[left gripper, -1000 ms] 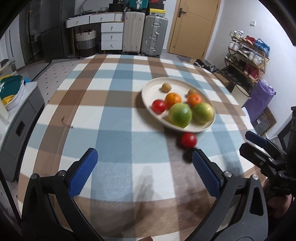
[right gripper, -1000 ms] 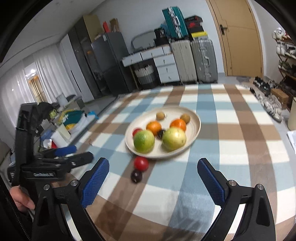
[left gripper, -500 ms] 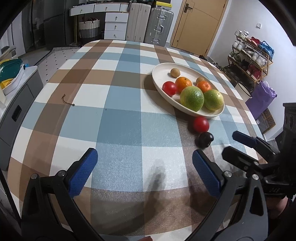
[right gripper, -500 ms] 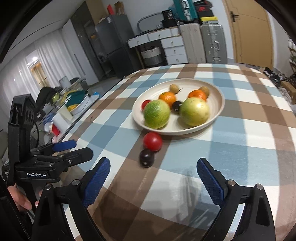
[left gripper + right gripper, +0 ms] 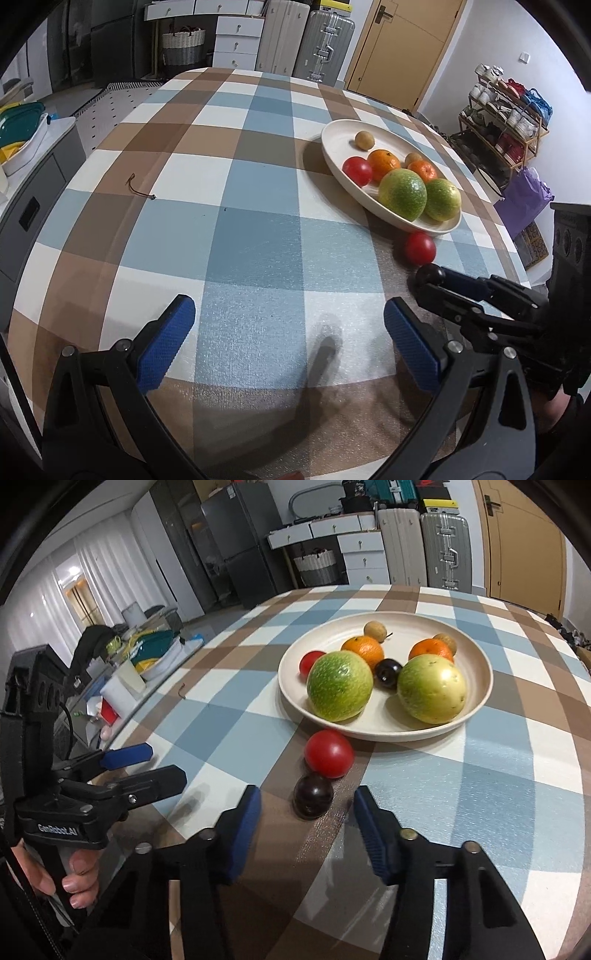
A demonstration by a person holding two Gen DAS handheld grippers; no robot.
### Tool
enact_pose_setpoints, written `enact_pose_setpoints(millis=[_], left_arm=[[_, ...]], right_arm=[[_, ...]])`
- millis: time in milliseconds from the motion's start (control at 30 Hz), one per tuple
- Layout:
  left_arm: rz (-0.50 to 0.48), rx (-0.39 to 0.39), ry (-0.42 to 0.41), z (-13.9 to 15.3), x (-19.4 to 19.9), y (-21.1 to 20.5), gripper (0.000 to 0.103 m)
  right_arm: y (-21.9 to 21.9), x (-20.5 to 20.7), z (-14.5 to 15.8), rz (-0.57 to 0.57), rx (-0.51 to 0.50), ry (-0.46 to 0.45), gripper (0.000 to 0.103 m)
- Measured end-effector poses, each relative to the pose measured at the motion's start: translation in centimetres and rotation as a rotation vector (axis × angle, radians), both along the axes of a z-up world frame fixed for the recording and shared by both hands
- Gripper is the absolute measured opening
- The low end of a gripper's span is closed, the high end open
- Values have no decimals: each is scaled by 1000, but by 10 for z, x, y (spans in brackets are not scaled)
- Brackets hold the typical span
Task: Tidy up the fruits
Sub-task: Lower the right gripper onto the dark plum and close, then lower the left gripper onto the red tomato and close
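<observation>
A cream plate (image 5: 476, 698) on the checked tablecloth holds two large green fruits, two oranges, a red tomato, a dark plum and two small brown fruits. A red tomato (image 5: 328, 753) and a dark plum (image 5: 313, 795) lie on the cloth just in front of the plate. My right gripper (image 5: 306, 823) is open, its blue pads on either side of the loose plum and a little short of it. In the left wrist view the plate (image 5: 332, 147), loose tomato (image 5: 419, 248) and plum (image 5: 430, 274) show at the right. My left gripper (image 5: 288, 339) is open and empty over the cloth.
A small brown cord (image 5: 138, 190) lies on the cloth at the left. The table's front edge is close to both grippers. A side cabinet with containers (image 5: 22, 140) stands left of the table. Suitcases, drawers and a shoe rack stand beyond.
My right gripper has come forward and lower to the loose dark plum, and its jaws have narrowed around it. My left gripper has shifted a little closer over the cloth.
</observation>
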State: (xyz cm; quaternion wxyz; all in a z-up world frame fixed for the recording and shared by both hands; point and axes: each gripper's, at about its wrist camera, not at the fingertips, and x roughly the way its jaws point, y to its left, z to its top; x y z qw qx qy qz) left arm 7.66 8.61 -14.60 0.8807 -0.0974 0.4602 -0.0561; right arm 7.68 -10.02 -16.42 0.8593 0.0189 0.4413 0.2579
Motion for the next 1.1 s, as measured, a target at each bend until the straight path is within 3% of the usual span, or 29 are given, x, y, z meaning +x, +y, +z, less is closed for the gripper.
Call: enact_pose_setpoints(millis=[33, 67, 467, 1100], left_arm=[[1, 0, 1, 0, 1, 1, 102], [1, 1, 1, -1, 1, 1, 102], [-28, -19, 19, -4, 11, -6, 102], [-132, -14, 86, -11, 48, -72, 102]], right_arm=[[1, 1, -1, 6, -1, 3, 35], [2, 1, -1, 17, -2, -4, 23], [-16, -8, 4, 12, 52, -26, 23], [-74, -15, 12, -76, 127, -57, 23]])
